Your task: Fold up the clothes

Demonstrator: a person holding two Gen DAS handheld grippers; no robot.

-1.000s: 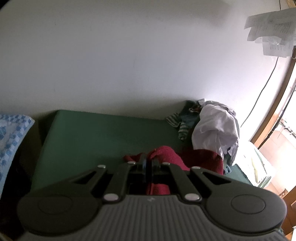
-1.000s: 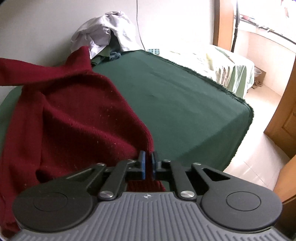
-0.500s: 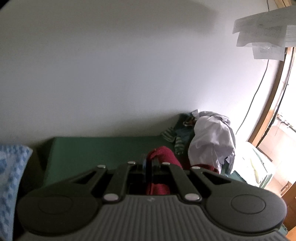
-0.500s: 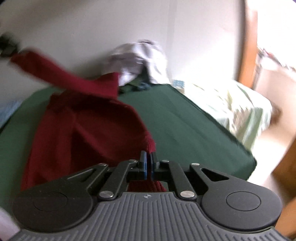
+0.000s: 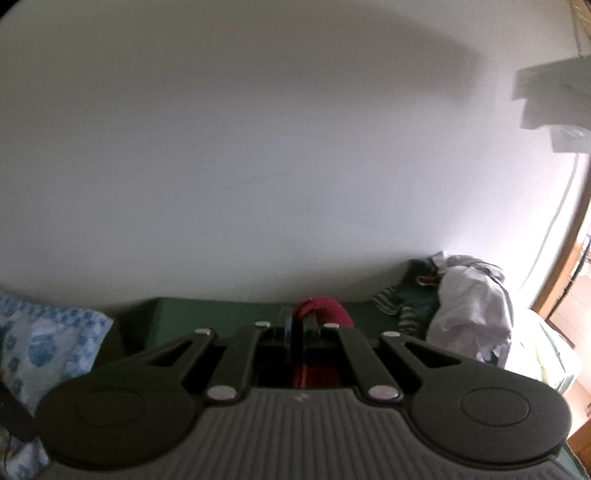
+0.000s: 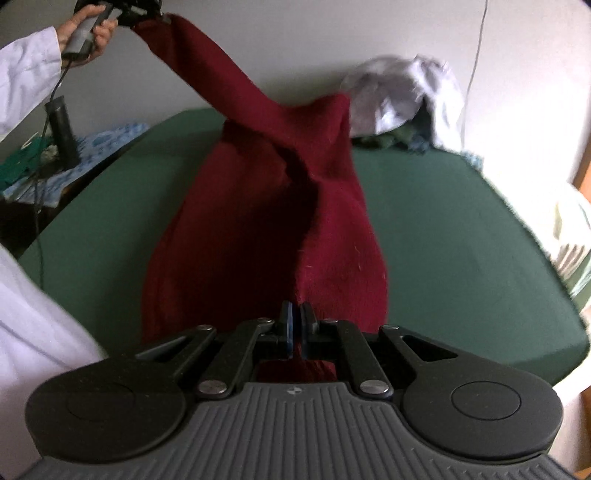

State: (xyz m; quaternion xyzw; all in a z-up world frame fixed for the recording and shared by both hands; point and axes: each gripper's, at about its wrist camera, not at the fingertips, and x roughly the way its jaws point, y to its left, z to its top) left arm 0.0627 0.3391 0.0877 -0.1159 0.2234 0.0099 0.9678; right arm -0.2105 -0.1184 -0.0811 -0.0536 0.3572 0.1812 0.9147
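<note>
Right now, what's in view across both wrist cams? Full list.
sweater: 1, dark red, lifted off the green surface, stretched between both grippers
green cover: 1, dark green, over the bed or table
clothes pile: 1, white on top with green and striped pieces, far corner by the wall
blue patterned cloth: 1, blue and white, left of the green surface
pale bedding: 1, light green-white, right side
cable: 1, white, on the wall
left gripper: shut on sweater, raised
right gripper: shut on sweater
left hand: holds the left gripper, white sleeve
</note>
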